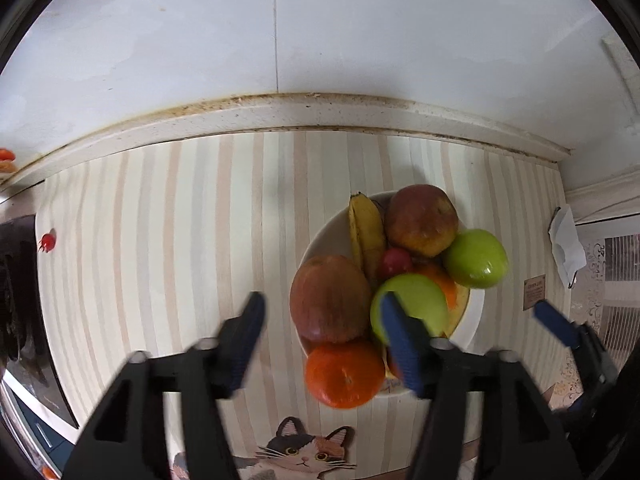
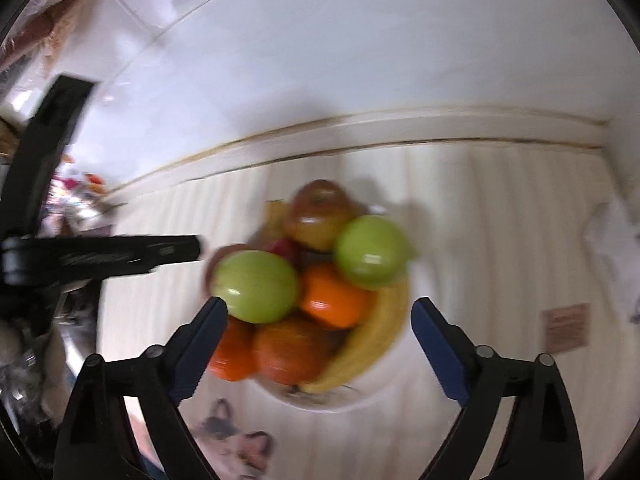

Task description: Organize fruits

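1. Fruit fills a white bowl (image 1: 474, 312) on the striped tabletop (image 1: 180, 240): two reddish apples, two green apples, oranges and a banana (image 1: 366, 232).
2. The left gripper (image 1: 324, 332) hangs above the bowl's near-left side, jaws apart and empty.
3. The right gripper (image 2: 316, 344) hovers above the bowl's near rim, jaws wide, gripping nothing.
4. A cat picture (image 1: 304, 452) lies just near of the bowl.

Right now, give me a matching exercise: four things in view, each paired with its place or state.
Things:
1. banana
2. orange
3. cat picture
4. left gripper

Places or states:
A. printed on the striped mat
B. open, above the fruit
C. bowl's near edge, below a red apple
D. bowl's far-left side, beside a red apple

Pairs: 1-D, 2-C, 3-A, 4-B
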`<action>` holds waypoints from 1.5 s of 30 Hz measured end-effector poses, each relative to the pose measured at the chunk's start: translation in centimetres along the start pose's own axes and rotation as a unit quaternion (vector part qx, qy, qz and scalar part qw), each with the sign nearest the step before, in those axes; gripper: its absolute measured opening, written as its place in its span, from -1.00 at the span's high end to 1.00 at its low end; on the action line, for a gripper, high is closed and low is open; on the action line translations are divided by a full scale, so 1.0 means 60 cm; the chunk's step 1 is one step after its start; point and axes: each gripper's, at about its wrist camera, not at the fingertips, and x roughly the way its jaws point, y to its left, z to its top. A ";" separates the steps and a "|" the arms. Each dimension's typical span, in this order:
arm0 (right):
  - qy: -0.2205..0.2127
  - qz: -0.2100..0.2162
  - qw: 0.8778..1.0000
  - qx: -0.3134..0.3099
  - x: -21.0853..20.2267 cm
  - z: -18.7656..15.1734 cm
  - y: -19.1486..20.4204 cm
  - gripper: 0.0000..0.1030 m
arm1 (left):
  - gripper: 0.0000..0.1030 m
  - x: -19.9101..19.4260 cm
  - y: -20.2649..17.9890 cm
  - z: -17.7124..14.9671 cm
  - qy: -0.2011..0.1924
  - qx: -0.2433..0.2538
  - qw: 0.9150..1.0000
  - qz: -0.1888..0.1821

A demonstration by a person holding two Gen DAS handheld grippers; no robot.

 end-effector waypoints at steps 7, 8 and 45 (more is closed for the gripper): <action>-0.024 -0.070 0.997 -0.014 -0.056 -0.040 -0.005 -0.92 | -0.80 -0.040 -0.007 -0.084 -0.052 0.003 0.998 0.030; -0.026 -0.077 0.997 -0.016 -0.062 -0.046 -0.003 -0.92 | -0.80 -0.045 -0.006 -0.093 -0.056 0.001 0.998 0.030; -0.207 -0.058 0.974 -0.067 -0.504 -0.389 0.103 -0.95 | -0.81 -0.338 -0.061 -0.524 -0.275 -0.013 0.960 0.055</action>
